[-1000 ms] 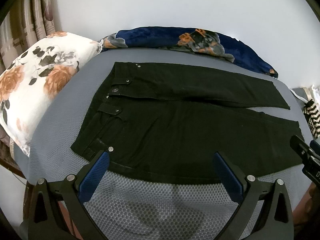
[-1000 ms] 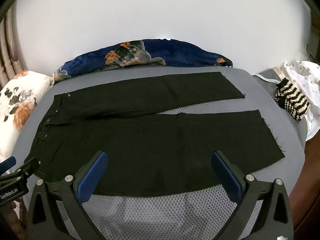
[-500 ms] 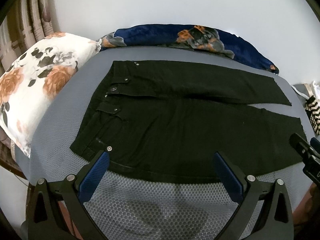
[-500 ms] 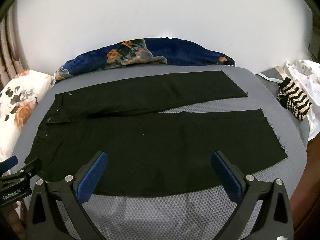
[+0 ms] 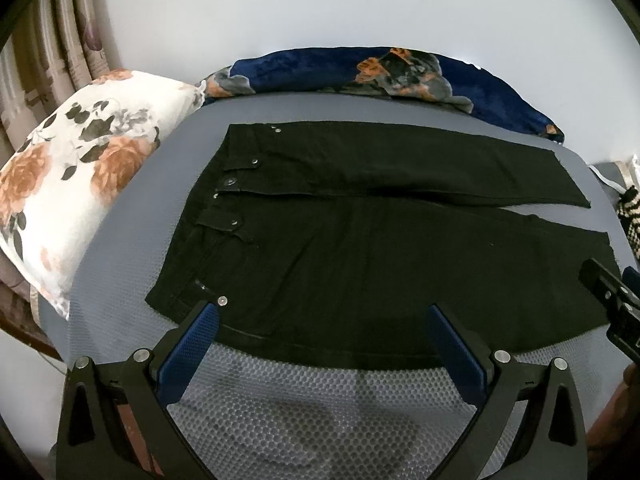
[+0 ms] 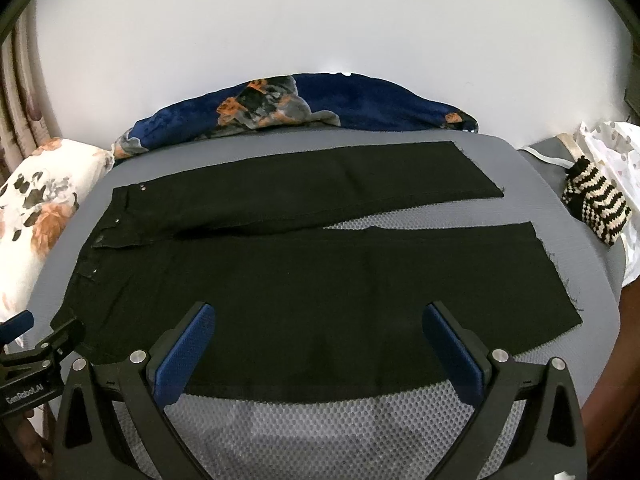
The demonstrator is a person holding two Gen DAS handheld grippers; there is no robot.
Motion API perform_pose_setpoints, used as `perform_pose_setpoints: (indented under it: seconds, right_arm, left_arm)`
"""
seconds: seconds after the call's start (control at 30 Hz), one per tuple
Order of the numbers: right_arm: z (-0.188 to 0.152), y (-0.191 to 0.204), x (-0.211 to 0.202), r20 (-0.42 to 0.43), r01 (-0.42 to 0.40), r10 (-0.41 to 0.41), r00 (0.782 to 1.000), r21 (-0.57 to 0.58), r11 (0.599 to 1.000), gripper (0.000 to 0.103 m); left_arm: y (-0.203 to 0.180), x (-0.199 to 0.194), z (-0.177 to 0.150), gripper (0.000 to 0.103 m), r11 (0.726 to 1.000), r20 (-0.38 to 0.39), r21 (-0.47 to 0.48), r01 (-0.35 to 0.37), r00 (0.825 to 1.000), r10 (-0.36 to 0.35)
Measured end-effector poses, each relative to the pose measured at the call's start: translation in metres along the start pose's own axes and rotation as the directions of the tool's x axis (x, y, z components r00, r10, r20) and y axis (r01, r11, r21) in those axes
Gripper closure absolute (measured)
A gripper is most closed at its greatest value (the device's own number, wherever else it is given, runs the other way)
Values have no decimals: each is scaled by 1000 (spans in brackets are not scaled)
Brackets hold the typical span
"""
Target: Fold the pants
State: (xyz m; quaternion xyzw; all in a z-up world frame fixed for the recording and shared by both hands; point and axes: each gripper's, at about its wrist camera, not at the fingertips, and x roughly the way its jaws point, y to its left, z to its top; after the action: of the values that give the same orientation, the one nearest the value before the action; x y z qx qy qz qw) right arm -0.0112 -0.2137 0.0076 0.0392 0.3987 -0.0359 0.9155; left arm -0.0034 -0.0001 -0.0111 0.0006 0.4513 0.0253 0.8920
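Observation:
Black pants lie flat on the grey mesh mattress, waistband to the left, both legs stretching right with a narrow gap between them. My left gripper hovers wide open over the near edge by the waistband, nothing between its blue pads. My right gripper is open too, above the near leg's lower edge. Each gripper shows at the edge of the other's view: the right one and the left one.
A floral white pillow lies left of the waistband. A navy floral blanket runs along the far wall. A striped knit item and white fabric sit at the right. Curtains hang at far left.
Both views have shifted slightly, the pants sitting a little higher in the left view and lower in the right. Both grippers stay open; the pants have not moved.

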Motion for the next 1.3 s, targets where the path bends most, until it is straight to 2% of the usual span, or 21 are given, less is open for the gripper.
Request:
perform_pose_setpoints:
  seconds: [0.4,1.0,1.3]
  right_arm:
    - [3,0,-1,4,23,-23,1000,-12,1000,0]
    - [8,11,-2,25,42,-41,999,-50,998,0]
    - [12,1,-2,50,74,-73,996,-11,997,0]
  left_arm:
    - [-5,6,4,1,1000,-14,20,6,1000,-6]
    - [1,11,1,1,1000,-22,0,14,1000,-14]
    - [-4,18,1,1,999,-27,12,32,999,-32]
